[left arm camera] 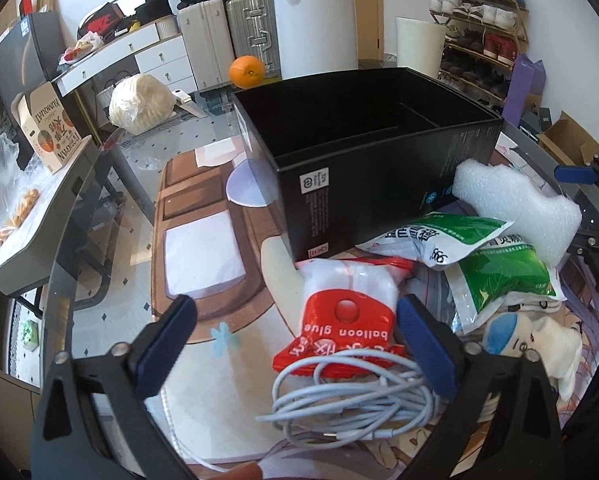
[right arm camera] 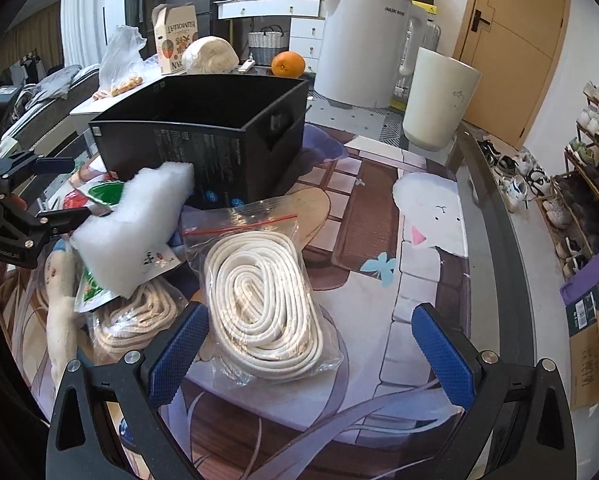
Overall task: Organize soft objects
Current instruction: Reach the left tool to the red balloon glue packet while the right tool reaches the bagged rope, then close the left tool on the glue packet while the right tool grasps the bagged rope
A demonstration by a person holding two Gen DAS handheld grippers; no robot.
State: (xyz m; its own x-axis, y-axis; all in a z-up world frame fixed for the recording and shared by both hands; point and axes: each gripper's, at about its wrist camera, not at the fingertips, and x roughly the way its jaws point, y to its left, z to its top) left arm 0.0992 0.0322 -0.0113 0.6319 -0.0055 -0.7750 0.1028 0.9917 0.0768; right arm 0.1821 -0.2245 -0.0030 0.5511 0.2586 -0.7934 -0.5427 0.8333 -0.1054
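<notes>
An open black box (left arm camera: 363, 160) stands on the table; it also shows in the right wrist view (right arm camera: 203, 140). My left gripper (left arm camera: 295, 344) is open above a red-and-white balloon glue bag (left arm camera: 343, 316) and a coiled white cable (left arm camera: 351, 400). Green-and-white packets (left arm camera: 495, 268), a white foam piece (left arm camera: 515, 208) and a small plush doll (left arm camera: 527, 340) lie to its right. My right gripper (right arm camera: 311, 352) is open, its left finger beside a clear bag of white rope (right arm camera: 259, 304). A second rope bag (right arm camera: 135, 320) and the foam piece (right arm camera: 131, 228) lie to the left.
A white kettle (right arm camera: 363, 40), a white cup (right arm camera: 439, 100) and an orange (right arm camera: 287, 64) stand behind the box. The glass table edge (right arm camera: 495, 216) curves on the right. A side table with a carton (left arm camera: 47, 128) and bags is to the left.
</notes>
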